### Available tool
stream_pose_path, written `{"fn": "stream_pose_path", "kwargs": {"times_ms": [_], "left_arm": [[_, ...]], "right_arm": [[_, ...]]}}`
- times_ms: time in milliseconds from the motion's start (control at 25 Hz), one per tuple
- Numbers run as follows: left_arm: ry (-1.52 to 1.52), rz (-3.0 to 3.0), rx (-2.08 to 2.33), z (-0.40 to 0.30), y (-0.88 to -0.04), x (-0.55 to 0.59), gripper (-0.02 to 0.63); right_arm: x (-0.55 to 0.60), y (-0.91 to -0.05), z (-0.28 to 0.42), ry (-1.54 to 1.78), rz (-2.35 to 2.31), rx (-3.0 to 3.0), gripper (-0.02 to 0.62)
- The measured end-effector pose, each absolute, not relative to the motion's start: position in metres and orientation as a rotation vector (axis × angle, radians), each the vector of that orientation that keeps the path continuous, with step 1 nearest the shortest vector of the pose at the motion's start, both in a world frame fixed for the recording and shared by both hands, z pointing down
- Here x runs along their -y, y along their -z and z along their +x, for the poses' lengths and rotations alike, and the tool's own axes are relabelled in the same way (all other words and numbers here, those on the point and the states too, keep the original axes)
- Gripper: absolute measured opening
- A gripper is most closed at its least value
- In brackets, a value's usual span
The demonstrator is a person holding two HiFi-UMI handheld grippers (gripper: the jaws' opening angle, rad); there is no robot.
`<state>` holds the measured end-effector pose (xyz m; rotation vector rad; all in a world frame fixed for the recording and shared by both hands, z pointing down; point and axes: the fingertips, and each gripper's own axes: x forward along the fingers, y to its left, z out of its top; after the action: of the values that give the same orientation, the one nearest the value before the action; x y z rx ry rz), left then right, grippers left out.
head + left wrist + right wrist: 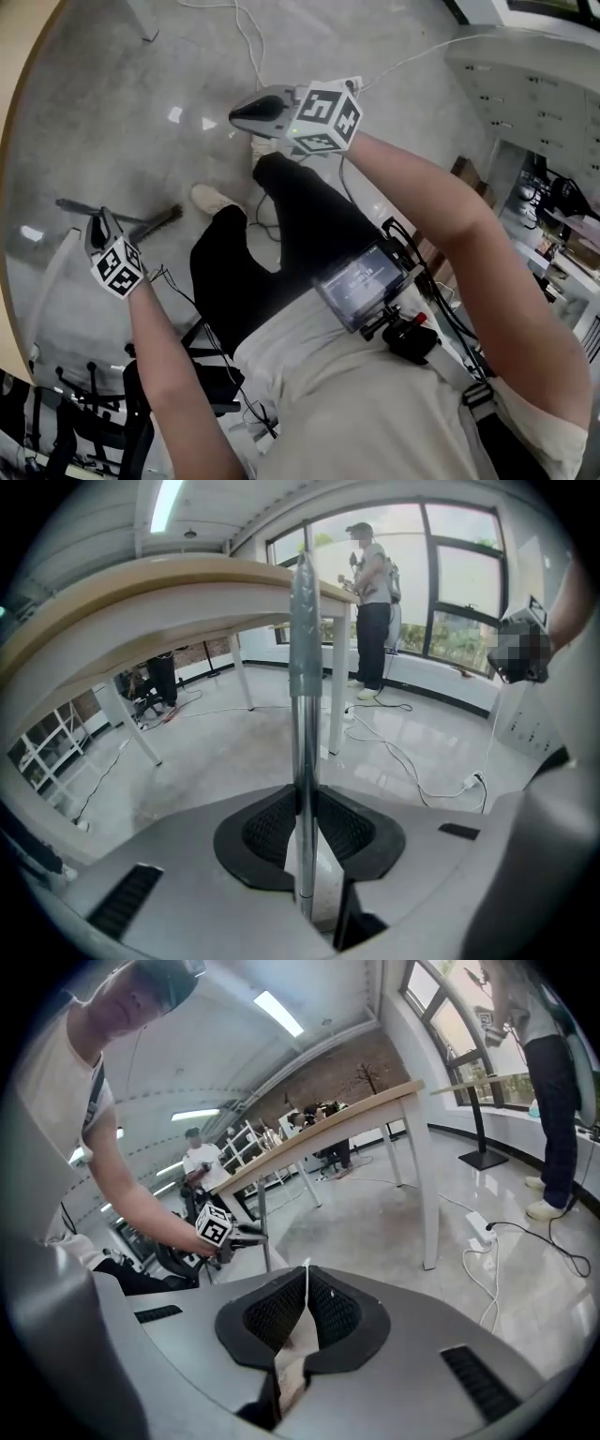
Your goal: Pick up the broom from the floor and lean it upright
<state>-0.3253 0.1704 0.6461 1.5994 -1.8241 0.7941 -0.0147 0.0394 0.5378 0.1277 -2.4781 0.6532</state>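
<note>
Left gripper clamps broom handle, which passes before table edge; right gripper closed, empty; cable beyond table.

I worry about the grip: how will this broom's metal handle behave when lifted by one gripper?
The handle looks like smooth, shiny metal, so it may slide or twist between the left gripper's jaws. It runs straight, so it is probably stiff. With the brush head out at one end, it will likely swing.
</note>
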Motion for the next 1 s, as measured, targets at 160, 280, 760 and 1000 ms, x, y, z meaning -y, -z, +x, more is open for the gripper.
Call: {"fn": "stream_pose_path", "kwargs": {"times_ms": [160, 280, 760, 1000], "left_arm": [[-0.707, 1.543, 1.916, -0.367, -0.609, -0.191, 0.071], [-0.633, 1.490, 1.976, -0.374, -0.593, -0.205, 0.071], [-0.422, 1.333, 2.023, -0.342, -0.576, -0.189, 0.072], [-0.400, 1.212, 2.094, -0.333, -0.564, -0.162, 0.072]], "right_arm": [[-0.046, -0.501, -0.058, -0.604, 0.113, 2.488, 0.018], [-0.049, -0.485, -0.084, -0.563, 0.042, 2.493, 0.018], [-0.059, -0.477, -0.104, -0.578, -0.147, 2.475, 0.018], [-0.028, -0.484, -0.127, -0.581, -0.349, 2.466, 0.018]]}}
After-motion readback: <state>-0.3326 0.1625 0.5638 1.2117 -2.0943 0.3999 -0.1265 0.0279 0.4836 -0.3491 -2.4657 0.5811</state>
